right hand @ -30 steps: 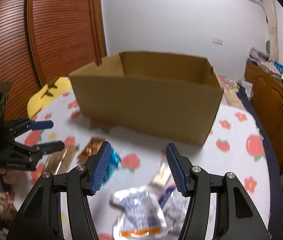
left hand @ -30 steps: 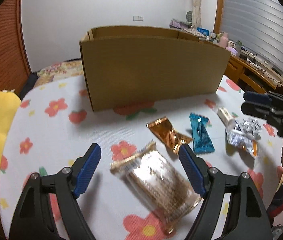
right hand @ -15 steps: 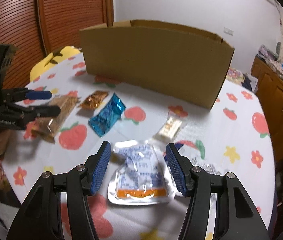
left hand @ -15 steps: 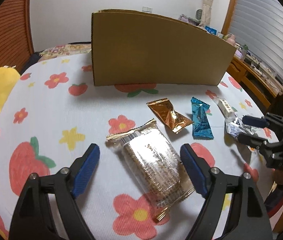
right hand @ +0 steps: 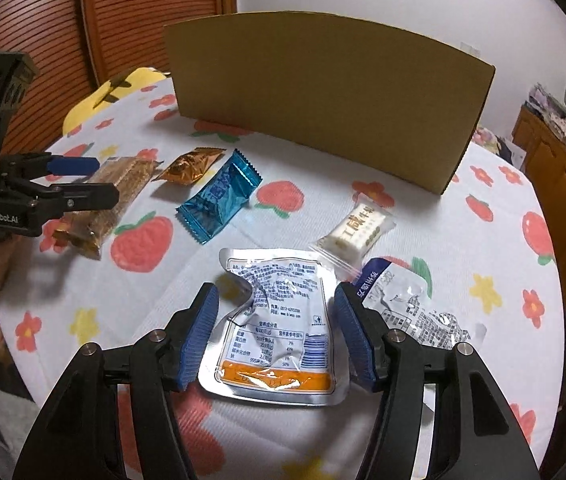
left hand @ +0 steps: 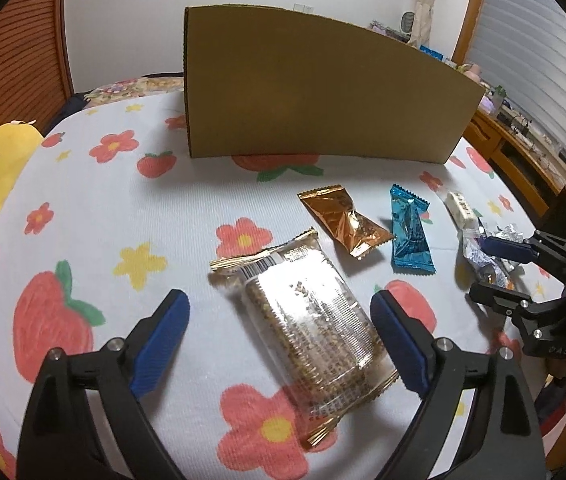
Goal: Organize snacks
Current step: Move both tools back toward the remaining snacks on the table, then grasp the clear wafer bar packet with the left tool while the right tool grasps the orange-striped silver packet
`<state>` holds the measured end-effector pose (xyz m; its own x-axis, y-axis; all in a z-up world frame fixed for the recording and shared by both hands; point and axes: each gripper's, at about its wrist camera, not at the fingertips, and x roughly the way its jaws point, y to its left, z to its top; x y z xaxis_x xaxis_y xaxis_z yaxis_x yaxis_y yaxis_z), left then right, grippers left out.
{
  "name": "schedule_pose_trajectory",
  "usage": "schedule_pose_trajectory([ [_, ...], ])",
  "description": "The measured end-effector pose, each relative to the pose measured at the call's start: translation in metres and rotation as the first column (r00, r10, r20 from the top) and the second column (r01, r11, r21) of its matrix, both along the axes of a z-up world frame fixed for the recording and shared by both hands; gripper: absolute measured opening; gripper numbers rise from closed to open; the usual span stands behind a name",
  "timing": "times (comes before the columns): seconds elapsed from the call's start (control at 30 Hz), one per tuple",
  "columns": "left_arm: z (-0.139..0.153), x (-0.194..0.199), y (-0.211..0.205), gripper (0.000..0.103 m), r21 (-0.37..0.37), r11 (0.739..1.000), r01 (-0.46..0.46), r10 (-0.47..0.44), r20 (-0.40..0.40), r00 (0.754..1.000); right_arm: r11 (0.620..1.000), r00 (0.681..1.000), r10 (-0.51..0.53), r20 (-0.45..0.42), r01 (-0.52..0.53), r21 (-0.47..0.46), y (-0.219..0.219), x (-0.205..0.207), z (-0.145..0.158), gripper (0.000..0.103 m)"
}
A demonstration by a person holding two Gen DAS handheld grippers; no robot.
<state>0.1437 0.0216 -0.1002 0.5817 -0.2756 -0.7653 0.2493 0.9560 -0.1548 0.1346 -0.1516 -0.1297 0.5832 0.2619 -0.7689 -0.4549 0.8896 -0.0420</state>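
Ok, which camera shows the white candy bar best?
The right wrist view: the white candy bar lies unobstructed ahead of the right gripper, its clear wrapper and printed characters legible. In the left wrist view it is small and stretched near the right edge, beside the blue packet, print unreadable.

Cardboard box point(left hand: 315, 96) interior hidden by wall

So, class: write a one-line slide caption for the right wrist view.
Open right gripper straddling a silver pouch, cardboard box behind.
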Motion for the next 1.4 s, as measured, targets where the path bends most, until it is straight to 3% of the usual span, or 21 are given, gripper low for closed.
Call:
schedule_pose_trajectory([
  [0.13, -0.001, 0.001, -0.009, 0.093, 0.037, 0.999, -0.014, 0.014, -0.007, 1.0, 1.0, 1.0, -0.002, 0.0, 0.002, 0.0, 0.0, 0.0, -0.001, 0.061],
  [0.27, -0.005, 0.0, -0.02, 0.094, 0.124, 0.992, -0.018, 0.018, -0.003, 1.0, 1.0, 1.0, -0.003, 0.005, 0.003, -0.009, 0.002, 0.0, -0.001, 0.061],
  [0.33, -0.008, -0.001, -0.024, 0.1, 0.15, 0.989, -0.013, 0.014, -0.01, 1.0, 1.0, 1.0, -0.003, 0.008, 0.003, -0.011, 0.002, -0.001, -0.001, 0.061],
  [0.57, -0.007, -0.002, -0.021, 0.101, 0.146, 0.989, -0.021, 0.025, -0.025, 0.999, 1.0, 1.0, -0.007, 0.006, 0.007, 0.006, 0.0, 0.0, -0.001, 0.061],
  [0.93, 0.007, -0.003, -0.013, 0.098, 0.05, 0.998, -0.033, 0.034, -0.018, 0.999, 1.0, 1.0, -0.008, 0.007, 0.008, 0.006, 0.0, 0.0, -0.001, 0.061],
  [1.07, 0.007, 0.0, -0.012, 0.08, 0.031, 0.999, -0.025, 0.026, -0.034, 0.999, 1.0, 1.0, -0.008, 0.008, 0.008, 0.006, 0.0, -0.001, -0.001, 0.061],
  [1.13, 0.006, -0.001, -0.012, 0.064, 0.035, 0.999, -0.019, 0.02, -0.042, 0.999, 1.0, 1.0, -0.008, 0.008, 0.008, 0.004, 0.0, -0.001, -0.001, 0.061],
  [1.4, 0.008, -0.013, -0.012, 0.045, 0.056, 0.998, 0.016, -0.015, -0.013, 1.0, 1.0, 1.0, -0.009, 0.01, 0.009, -0.006, 0.001, 0.0, -0.002, 0.061],
])
